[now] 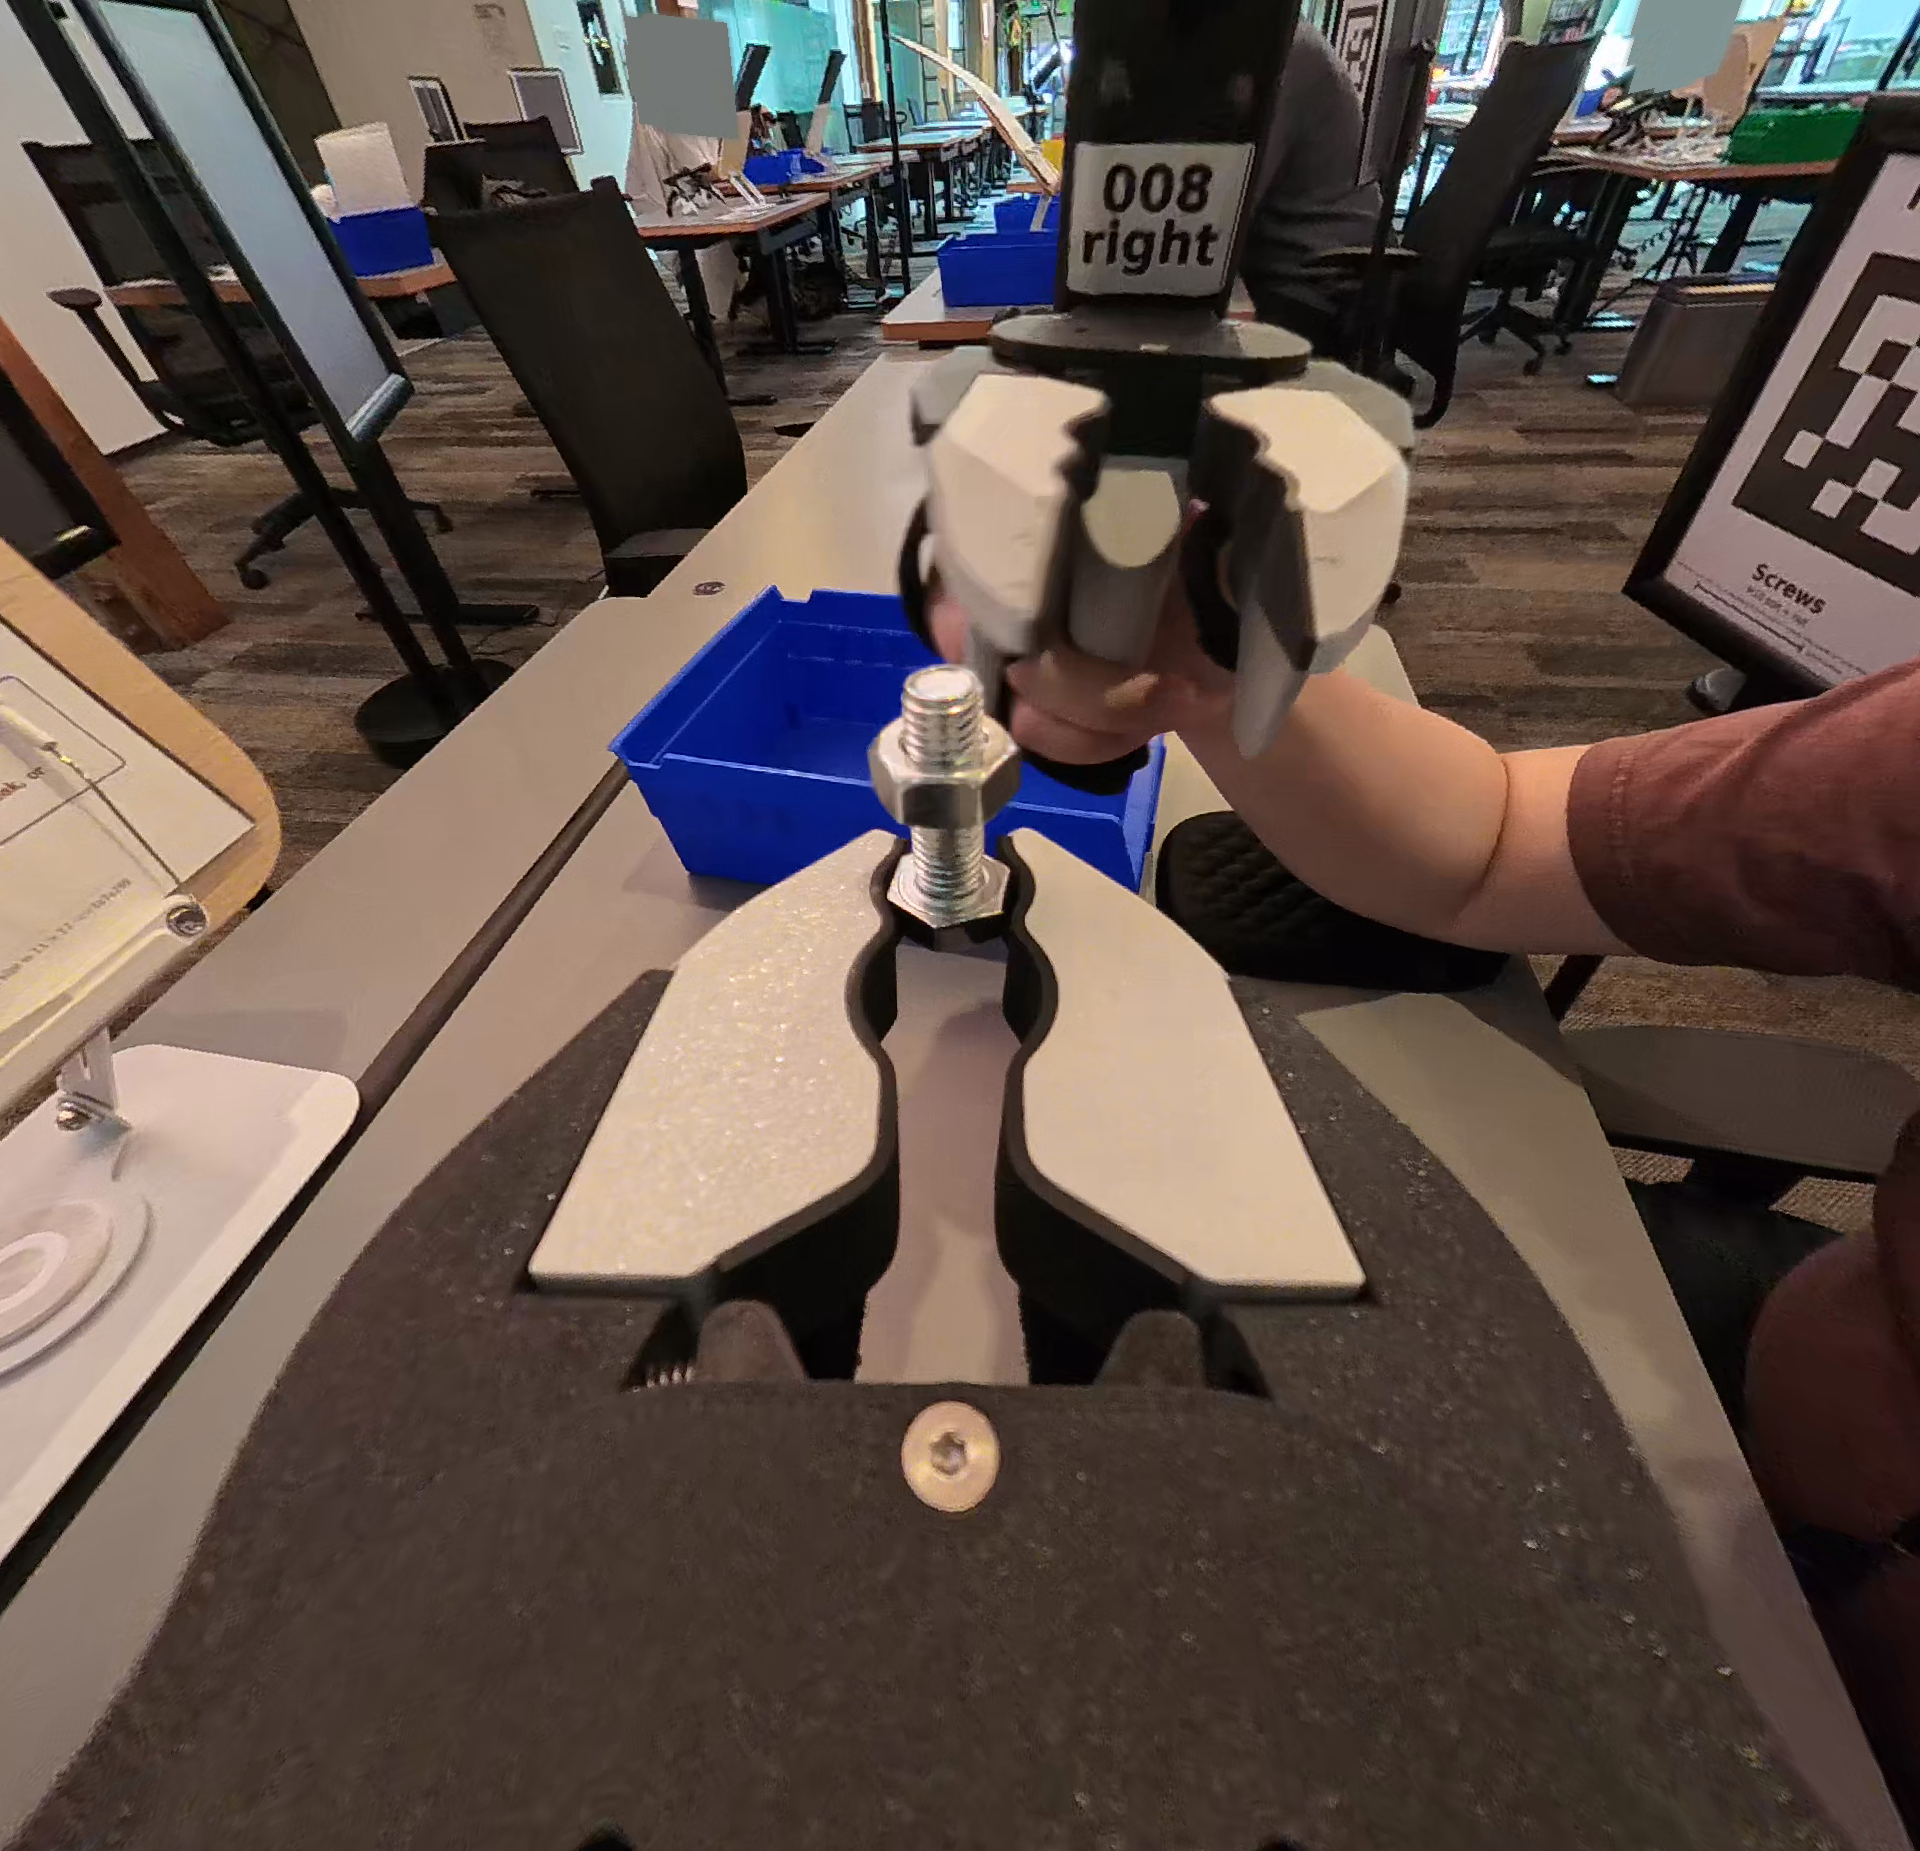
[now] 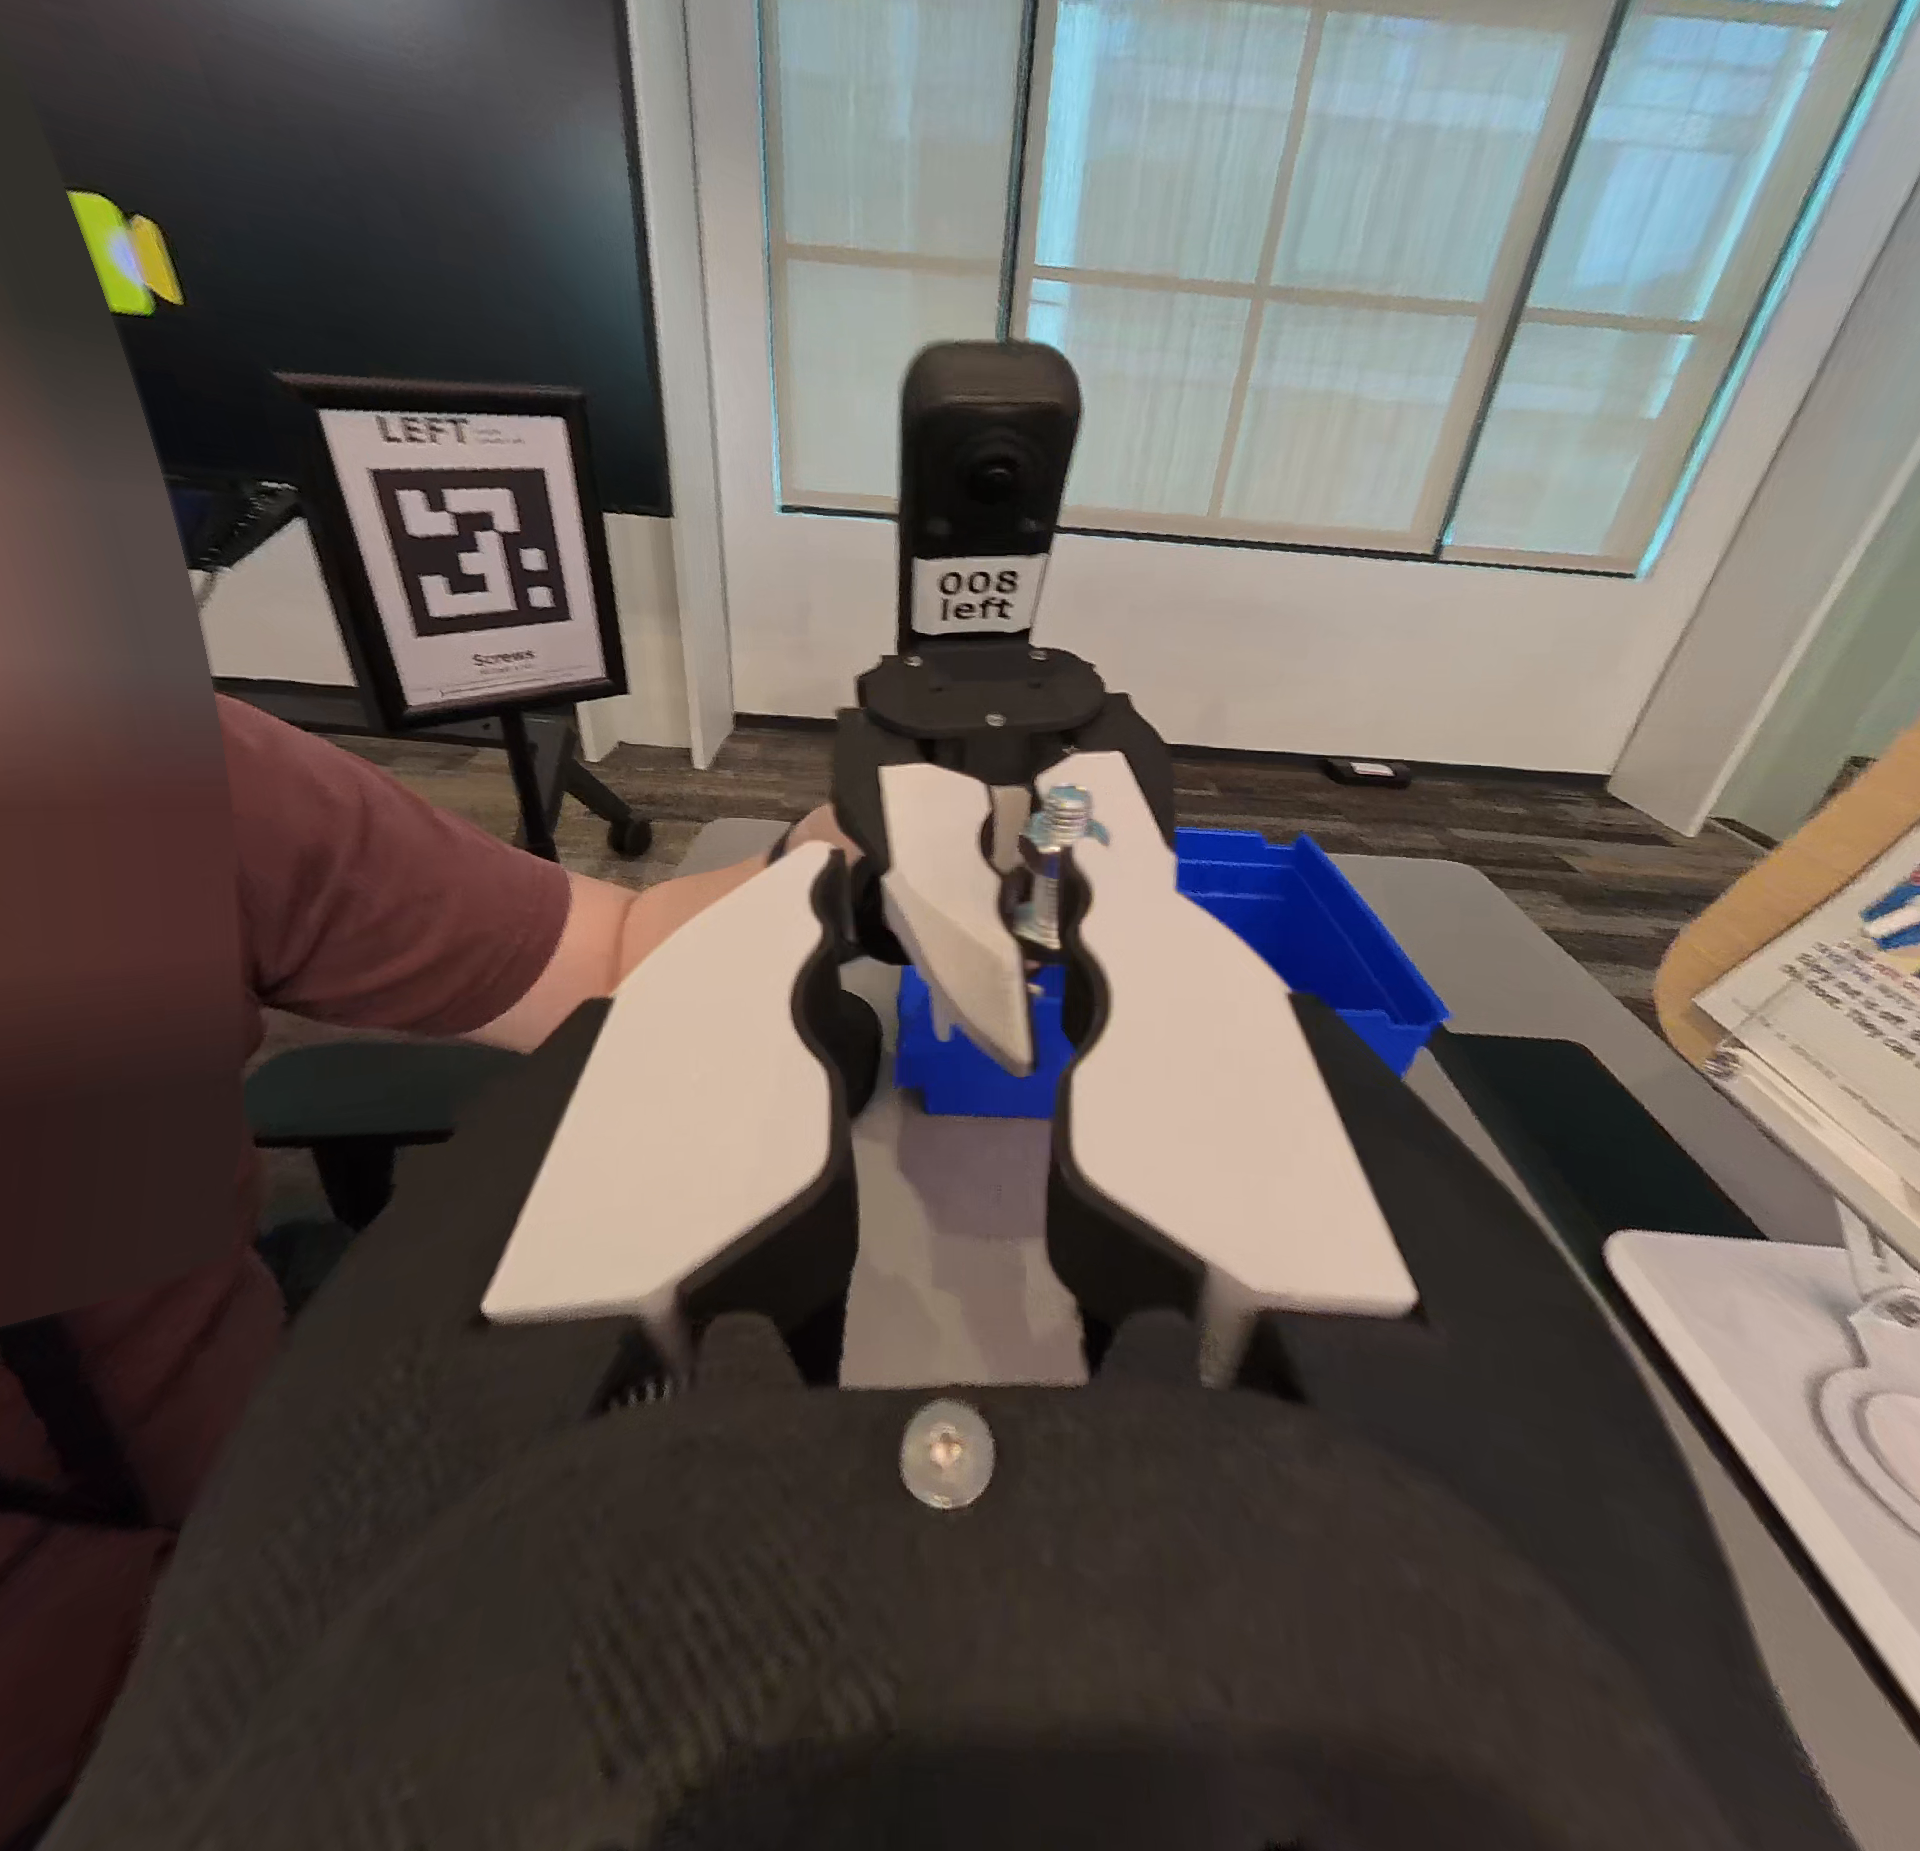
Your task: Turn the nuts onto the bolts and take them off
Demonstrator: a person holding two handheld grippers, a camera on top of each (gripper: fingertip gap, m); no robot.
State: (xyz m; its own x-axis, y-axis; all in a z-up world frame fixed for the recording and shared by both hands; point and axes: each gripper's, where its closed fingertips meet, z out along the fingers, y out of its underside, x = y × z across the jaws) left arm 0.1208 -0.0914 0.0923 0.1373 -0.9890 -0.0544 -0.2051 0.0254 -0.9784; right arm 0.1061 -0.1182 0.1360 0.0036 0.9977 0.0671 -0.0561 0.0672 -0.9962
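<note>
A silver bolt [image 1: 940, 866] stands upright, its hex head clamped between the tips of my left gripper [image 1: 948, 856]. A silver nut [image 1: 943, 771] sits partway down its thread. My right gripper [image 1: 1127, 695] hangs just behind and to the right of the bolt top, jaws apart and empty, not touching the nut. In the right wrist view my right gripper [image 2: 966, 825] is open, with the left gripper [image 2: 1023, 970] and the bolt [image 2: 1049, 866] between its fingertips, near the right finger.
An open blue bin [image 1: 769, 752] sits on the grey table [image 1: 416, 918] right behind the bolt. A document stand with a white base [image 1: 156, 1178] is at the left. A framed marker sign [image 1: 1849, 430] stands at the right. A person's forearm [image 1: 1403, 845] reaches in from the right. The left gripper's tips are roughly 5 cm from the right gripper's.
</note>
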